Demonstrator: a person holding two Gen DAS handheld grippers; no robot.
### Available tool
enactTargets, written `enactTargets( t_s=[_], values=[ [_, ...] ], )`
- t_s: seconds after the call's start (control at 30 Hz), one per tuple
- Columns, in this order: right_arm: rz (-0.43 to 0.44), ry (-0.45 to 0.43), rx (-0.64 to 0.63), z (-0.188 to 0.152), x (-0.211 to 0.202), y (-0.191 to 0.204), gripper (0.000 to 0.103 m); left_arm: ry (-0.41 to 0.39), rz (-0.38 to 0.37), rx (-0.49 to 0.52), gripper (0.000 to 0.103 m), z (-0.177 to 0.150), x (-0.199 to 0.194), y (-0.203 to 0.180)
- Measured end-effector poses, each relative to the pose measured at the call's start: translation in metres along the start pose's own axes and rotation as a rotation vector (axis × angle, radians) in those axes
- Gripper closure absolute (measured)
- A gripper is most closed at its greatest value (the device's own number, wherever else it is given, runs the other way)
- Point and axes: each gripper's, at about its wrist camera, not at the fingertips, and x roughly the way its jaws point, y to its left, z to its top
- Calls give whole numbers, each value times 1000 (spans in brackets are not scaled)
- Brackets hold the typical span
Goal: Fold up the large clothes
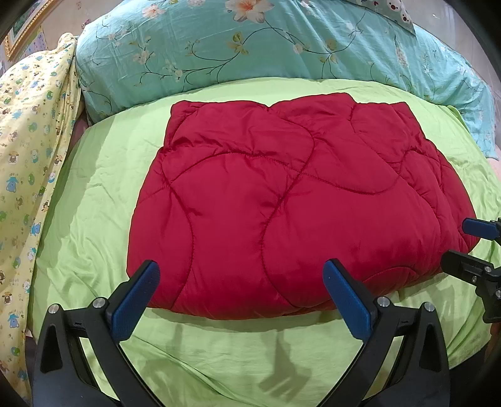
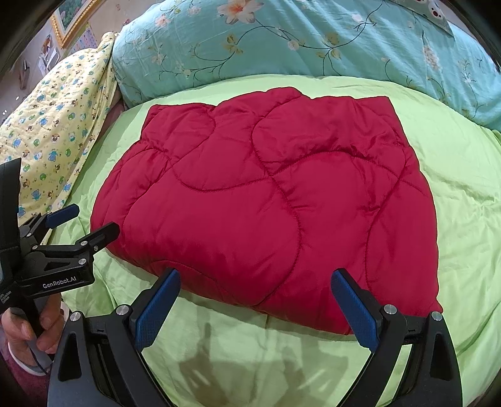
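A red quilted padded garment (image 1: 281, 200) lies folded into a thick rectangle on the light green sheet (image 1: 94, 200); it also shows in the right wrist view (image 2: 275, 200). My left gripper (image 1: 241, 275) is open and empty, hovering just above the garment's near edge. My right gripper (image 2: 255, 281) is open and empty, also above the near edge. In the right wrist view the left gripper (image 2: 90, 220) is at the garment's left corner. In the left wrist view the right gripper (image 1: 463, 241) is at the right corner.
A teal floral pillow or duvet (image 1: 250, 47) lies behind the garment. A yellow animal-print quilt (image 1: 31, 141) is piled on the left. The green sheet (image 2: 463, 188) surrounds the garment. A gold-framed picture (image 2: 72, 18) hangs on the wall at far left.
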Motion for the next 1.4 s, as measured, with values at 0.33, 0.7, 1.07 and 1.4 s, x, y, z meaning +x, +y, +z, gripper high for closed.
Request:
enactTargets(
  t_s=[0.33,0.7,1.07,1.4],
  values=[
    [1,-2,0,0,-1,0,5,-2,2,0,0,0,-1,0],
    [2,-2,1,1,-2,0,5,-3,1,0,0,0,-1,-1],
    [2,-2,2,1,-3,-1,5,-4,4,-2,0,2,-1,-3],
    [-2,-1,15,2,-3,-5,5,6,4,-5,0,1,4,2]
  ],
)
